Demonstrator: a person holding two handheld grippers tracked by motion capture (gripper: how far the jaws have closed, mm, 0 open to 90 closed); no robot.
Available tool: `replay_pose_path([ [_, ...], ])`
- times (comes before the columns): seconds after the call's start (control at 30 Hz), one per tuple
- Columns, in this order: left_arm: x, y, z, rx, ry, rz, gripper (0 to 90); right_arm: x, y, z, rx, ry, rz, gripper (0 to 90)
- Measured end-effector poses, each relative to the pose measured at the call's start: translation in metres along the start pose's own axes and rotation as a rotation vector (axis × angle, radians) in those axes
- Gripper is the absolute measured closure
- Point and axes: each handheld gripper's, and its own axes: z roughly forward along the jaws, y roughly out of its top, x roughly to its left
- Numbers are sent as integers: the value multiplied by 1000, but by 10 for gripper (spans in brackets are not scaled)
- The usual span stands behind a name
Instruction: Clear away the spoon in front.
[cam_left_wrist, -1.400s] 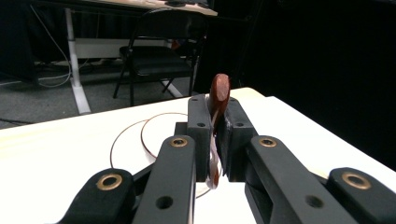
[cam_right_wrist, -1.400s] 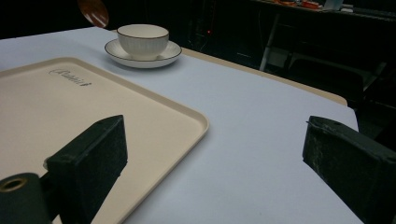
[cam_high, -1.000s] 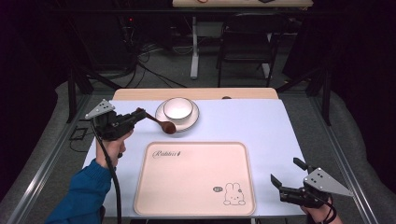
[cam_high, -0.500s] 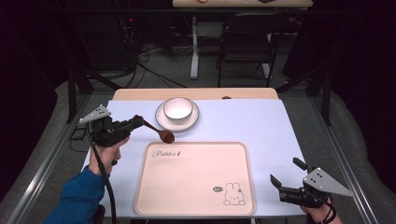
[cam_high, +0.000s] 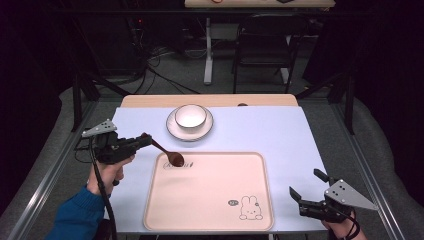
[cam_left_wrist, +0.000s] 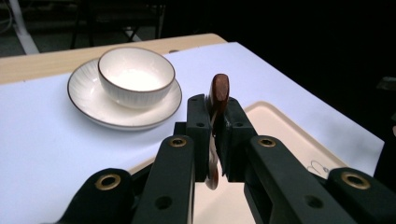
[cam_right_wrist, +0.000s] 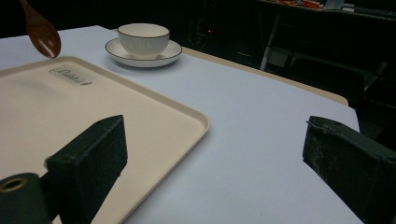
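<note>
On the desk: pale lilac-white cover sheet, smooth and matte, over a light wooden desk top whose far edge shows bare.
Left gripper: black, angular, with a grey three-cornered plate on top; jaws clenched on the spoon's handle.
Spoon: dark brown wood, glossy, slim handle and oval bowl; held tilted, bowl lowest, over the tray's near-left corner by the printed lettering. Whether the bowl touches the tray I cannot tell.
Spoon in the left gripper view: seen edge-on between the flat black pads, its rounded end rising above them.
Tray: cream plastic, rectangular with rounded corners and a low raised rim; small rabbit drawing near one corner.
Bowl: white ceramic, round, ribbed outside, thin brown rim; stands on a matching saucer beyond the tray.
Right gripper: low at the desk's near right corner, well apart from the tray's things; jaws released, standing wide with nothing between them.
</note>
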Motion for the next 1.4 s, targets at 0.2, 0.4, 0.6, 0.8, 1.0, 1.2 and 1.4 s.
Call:
replay_pose_path([
  [0.2, 3, -6, -2, 43, -15, -15, 843, 0, 0, 0, 1, 1, 1, 58],
  [0.4, 1, -11, -1, 79, -23, -18, 843, 0, 0, 0, -1, 0, 0, 57],
  [0.6, 0, -16, 1, 130, -48, -30, 843, 0, 0, 0, -1, 0, 1, 57],
  [0.8, 8, -22, 12, 213, -71, -62, 843, 0, 0, 0, -1, 1, 0, 57],
  [1.0, 15, -23, 18, 236, -92, -88, 842, 0, 0, 0, 1, 2, 1, 56],
  [1.2, 21, -22, 22, 240, -78, -98, 831, 0, 0, 1, 2, 2, 0, 56],
  [1.4, 25, -22, 28, 241, -57, -96, 814, 0, 0, 1, 3, 3, 1, 56],
])
